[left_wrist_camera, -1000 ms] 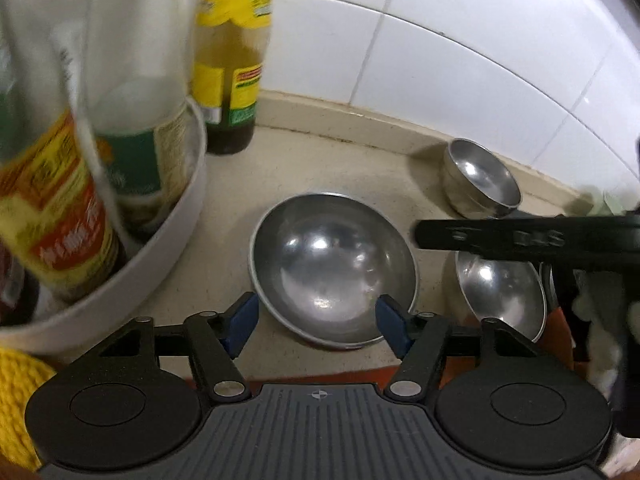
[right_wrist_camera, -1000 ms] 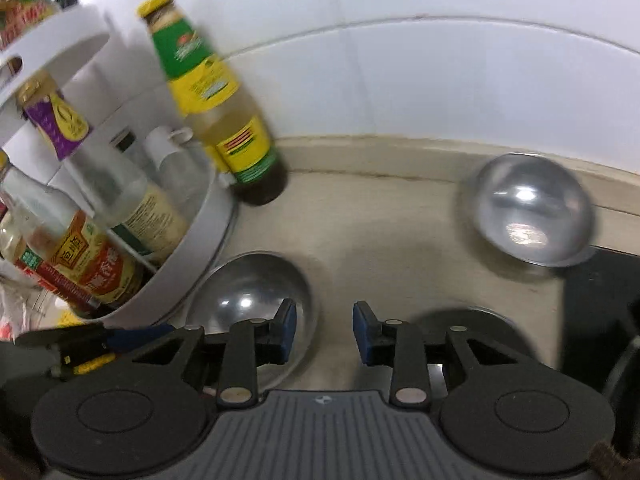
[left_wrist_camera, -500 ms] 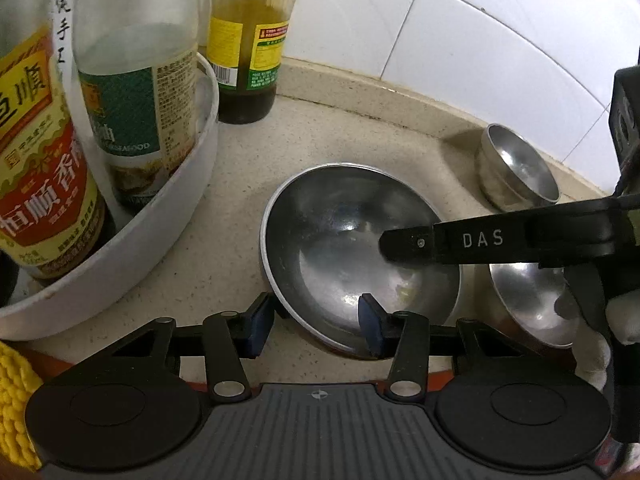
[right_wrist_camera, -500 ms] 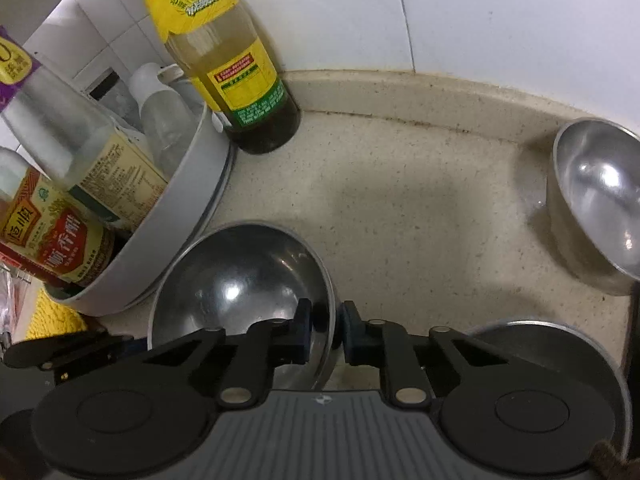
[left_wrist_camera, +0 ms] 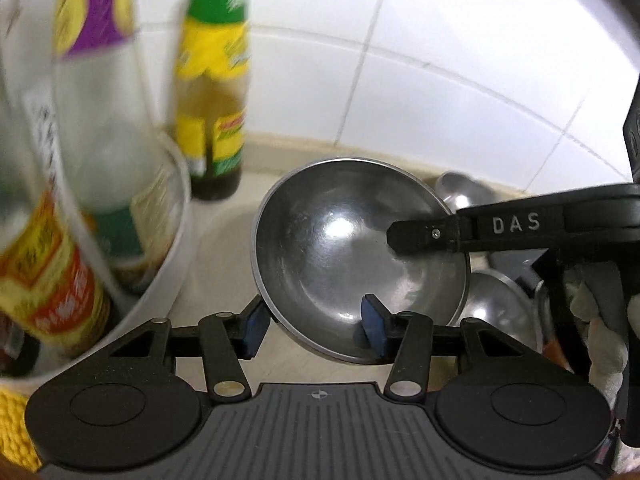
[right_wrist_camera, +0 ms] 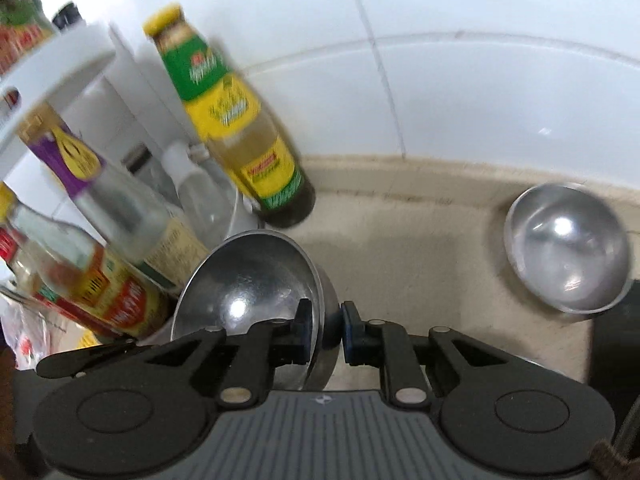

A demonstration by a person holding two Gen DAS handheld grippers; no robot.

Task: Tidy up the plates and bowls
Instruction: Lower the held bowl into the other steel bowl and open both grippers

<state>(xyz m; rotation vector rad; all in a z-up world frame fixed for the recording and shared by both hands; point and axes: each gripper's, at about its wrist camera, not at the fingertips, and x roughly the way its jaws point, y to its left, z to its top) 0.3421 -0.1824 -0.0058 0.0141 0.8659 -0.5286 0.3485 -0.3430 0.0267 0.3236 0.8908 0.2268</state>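
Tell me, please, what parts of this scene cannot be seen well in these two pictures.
- Bottle labels, left wrist view: blurred, unreadable.
- Small bowl at the wall, left wrist view: mostly hidden behind the big bowl and the right gripper.
- Third bowl, left wrist view: partly covered by the big bowl.
- Left gripper: whether its pads press the big bowl's rim is unclear.

Both tongs were matte black plastic: the left tongs (left_wrist_camera: 314, 330) and right tongs (right_wrist_camera: 323, 332) had blue fingertip pads, silver rivets, ribbed grey bodies, and "DAS" lettering in white.
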